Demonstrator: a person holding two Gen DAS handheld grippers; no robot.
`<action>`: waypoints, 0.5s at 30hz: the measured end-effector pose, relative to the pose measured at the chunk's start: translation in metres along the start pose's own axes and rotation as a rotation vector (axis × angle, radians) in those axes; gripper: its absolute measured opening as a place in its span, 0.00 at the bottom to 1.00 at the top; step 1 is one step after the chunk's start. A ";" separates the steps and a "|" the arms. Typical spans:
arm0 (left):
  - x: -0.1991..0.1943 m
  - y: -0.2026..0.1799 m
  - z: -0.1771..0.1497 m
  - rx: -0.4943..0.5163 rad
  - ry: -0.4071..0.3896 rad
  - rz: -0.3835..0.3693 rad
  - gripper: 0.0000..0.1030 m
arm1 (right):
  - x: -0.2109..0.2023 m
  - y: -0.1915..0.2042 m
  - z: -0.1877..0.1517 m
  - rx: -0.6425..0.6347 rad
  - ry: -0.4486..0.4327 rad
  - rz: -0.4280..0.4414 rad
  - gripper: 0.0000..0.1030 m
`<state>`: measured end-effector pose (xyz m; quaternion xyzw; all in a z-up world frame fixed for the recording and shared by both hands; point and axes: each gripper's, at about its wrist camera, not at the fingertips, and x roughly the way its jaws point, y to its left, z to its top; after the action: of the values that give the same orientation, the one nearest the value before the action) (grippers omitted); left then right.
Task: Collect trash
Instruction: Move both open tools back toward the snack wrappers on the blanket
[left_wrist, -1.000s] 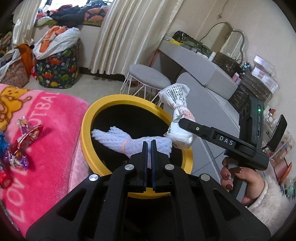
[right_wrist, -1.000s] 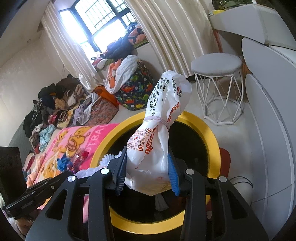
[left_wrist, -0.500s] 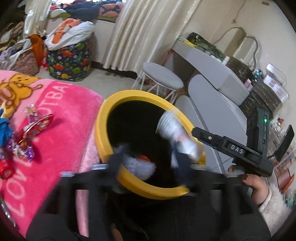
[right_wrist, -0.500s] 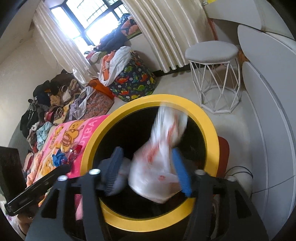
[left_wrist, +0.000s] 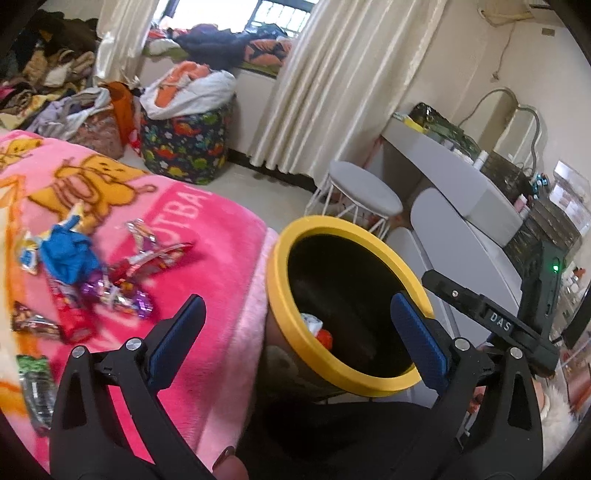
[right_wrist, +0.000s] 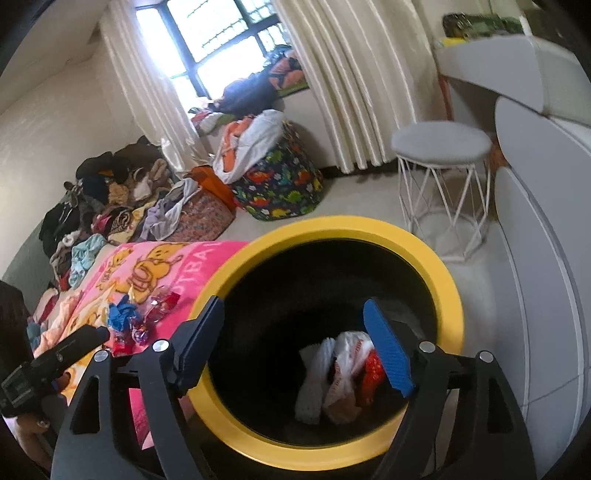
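Both claws, left (left_wrist: 295, 325) and right (right_wrist: 295, 343), have just been opening and gape empty. Crinkled white plastic bag (right_wrist: 345, 373) lies inside the round yellow-rimmed bin (right_wrist: 448, 295); shiny wrappers (left_wrist: 125, 284) litter the fuzzy pink blanket (left_wrist: 221, 236).

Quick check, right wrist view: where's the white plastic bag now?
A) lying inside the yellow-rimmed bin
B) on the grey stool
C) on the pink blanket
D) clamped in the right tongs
A: the white plastic bag lies at the bottom of the bin, and the right tongs stand open and empty above it.

Smooth matt yellow plastic bin rim (right_wrist: 448, 291), fluffy pink fleece blanket (left_wrist: 207, 236), crinkly glossy foil wrappers (left_wrist: 147, 258).
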<state>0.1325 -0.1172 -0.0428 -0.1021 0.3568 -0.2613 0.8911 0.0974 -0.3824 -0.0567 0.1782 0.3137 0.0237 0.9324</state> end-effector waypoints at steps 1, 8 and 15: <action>-0.003 0.002 0.000 -0.002 -0.008 0.004 0.89 | -0.001 0.003 0.000 -0.010 -0.006 0.003 0.74; -0.024 0.015 0.003 -0.002 -0.055 0.033 0.89 | -0.006 0.028 0.000 -0.058 -0.040 0.034 0.78; -0.043 0.029 0.010 0.008 -0.107 0.074 0.89 | -0.006 0.051 0.000 -0.097 -0.045 0.067 0.79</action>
<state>0.1251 -0.0696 -0.0215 -0.0991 0.3111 -0.2237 0.9183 0.0958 -0.3353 -0.0355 0.1437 0.2848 0.0662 0.9455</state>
